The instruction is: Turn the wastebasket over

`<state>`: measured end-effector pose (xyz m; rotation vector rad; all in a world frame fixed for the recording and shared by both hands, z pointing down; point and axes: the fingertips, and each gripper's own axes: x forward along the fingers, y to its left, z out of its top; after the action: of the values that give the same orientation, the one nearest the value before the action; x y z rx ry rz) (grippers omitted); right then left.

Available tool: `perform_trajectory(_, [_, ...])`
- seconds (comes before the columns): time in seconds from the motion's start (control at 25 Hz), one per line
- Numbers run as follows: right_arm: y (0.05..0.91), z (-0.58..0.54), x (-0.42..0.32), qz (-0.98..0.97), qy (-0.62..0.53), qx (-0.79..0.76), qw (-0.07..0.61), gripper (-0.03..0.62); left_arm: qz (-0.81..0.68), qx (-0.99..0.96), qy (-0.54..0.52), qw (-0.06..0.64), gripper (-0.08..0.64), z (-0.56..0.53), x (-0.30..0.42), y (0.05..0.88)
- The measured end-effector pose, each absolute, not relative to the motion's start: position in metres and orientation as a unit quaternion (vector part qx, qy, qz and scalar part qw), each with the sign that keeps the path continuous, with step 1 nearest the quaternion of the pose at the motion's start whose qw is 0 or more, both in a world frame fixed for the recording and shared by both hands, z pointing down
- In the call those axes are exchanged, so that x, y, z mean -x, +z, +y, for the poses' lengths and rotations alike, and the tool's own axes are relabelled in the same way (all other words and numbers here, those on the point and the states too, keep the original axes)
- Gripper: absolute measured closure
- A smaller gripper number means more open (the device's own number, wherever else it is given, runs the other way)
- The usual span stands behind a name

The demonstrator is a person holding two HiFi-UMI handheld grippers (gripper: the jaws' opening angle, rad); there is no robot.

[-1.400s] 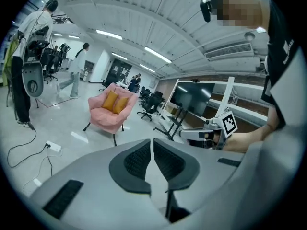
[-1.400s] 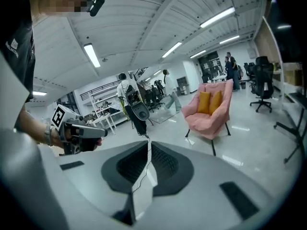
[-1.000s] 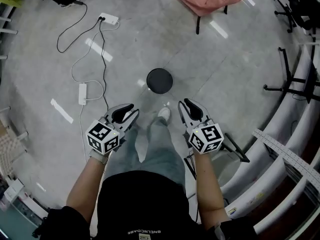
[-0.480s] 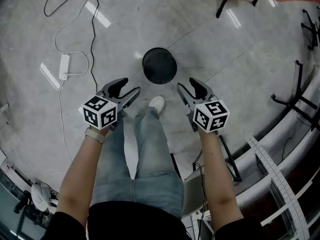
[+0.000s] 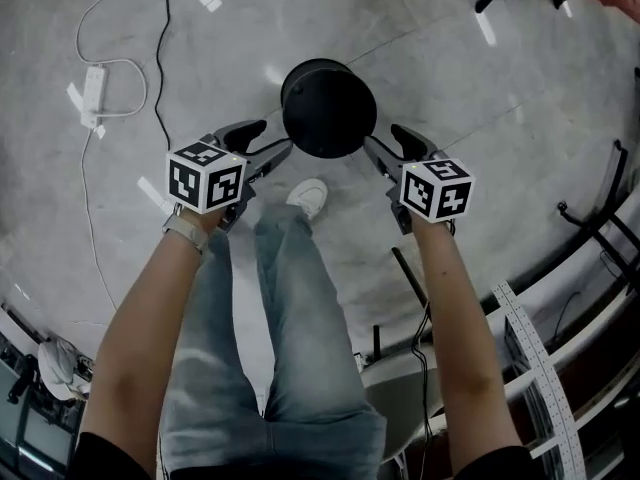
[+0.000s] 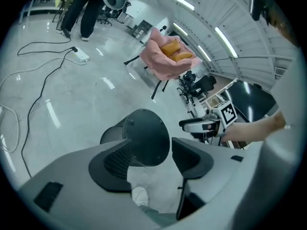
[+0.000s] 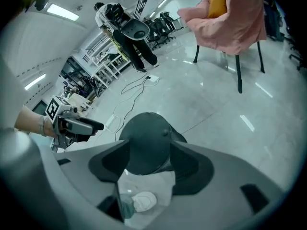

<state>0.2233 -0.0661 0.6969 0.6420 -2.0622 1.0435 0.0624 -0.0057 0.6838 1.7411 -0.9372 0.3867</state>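
Both arms had dropped low over the floor [image 5: 450, 78], and the wastebasket [image 5: 328, 108], well ahead of them a second before, now stood between the two tools, solid base up. The left gripper [image 5: 270, 138] and right gripper [image 5: 383, 138] had just spread their jaws wide, pads not yet touching it; I'd say the grab came next

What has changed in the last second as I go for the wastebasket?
Both came down to the wastebasket: the left hand-held gripper now sits at its left side and the right hand-held gripper at its right. Both sets of jaws have just been opening; they press on nothing, so nothing is held yet. The wastebasket stayed where it was on the floor, solid base up.
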Motion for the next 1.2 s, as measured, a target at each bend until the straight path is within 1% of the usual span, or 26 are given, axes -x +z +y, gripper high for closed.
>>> perform_trajectory(0.16, [0.738,-0.079,-0.223,-0.795,0.426,-0.249,0.353,0.337,-0.401,-0.718,0.148,0.55,0.299,-0.012,-0.068,0.728])
perform_trajectory(0.4, [0.765,-0.083,-0.214,-0.799,0.448,-0.232,0.325,0.337,-0.412,-0.717,0.129,0.547,0.299,-0.02,-0.068,0.768])
perform_trajectory(0.48, [0.774,-0.08,-0.211,-0.802,0.45,-0.221,0.325,0.337,-0.403,-0.724,0.126,0.545,0.299,-0.021,-0.072,0.778])
perform_trajectory(0.6, [0.774,-0.083,-0.212,-0.811,0.451,-0.216,0.304,0.336,-0.388,-0.74,0.107,0.539,0.281,-0.029,-0.078,0.782])
perform_trajectory(0.68, [0.771,-0.083,-0.214,-0.815,0.446,-0.221,0.297,0.339,-0.39,-0.744,0.095,0.533,0.282,-0.03,-0.08,0.779])
perform_trajectory(0.96, [0.756,-0.074,-0.211,-0.825,0.406,-0.247,0.306,0.35,-0.379,-0.769,0.132,0.497,0.287,-0.033,-0.076,0.772])
perform_trajectory(1.2, [0.734,-0.064,-0.203,-0.852,0.336,-0.294,0.275,0.371,-0.345,-0.818,0.166,0.43,0.29,-0.032,-0.067,0.765])
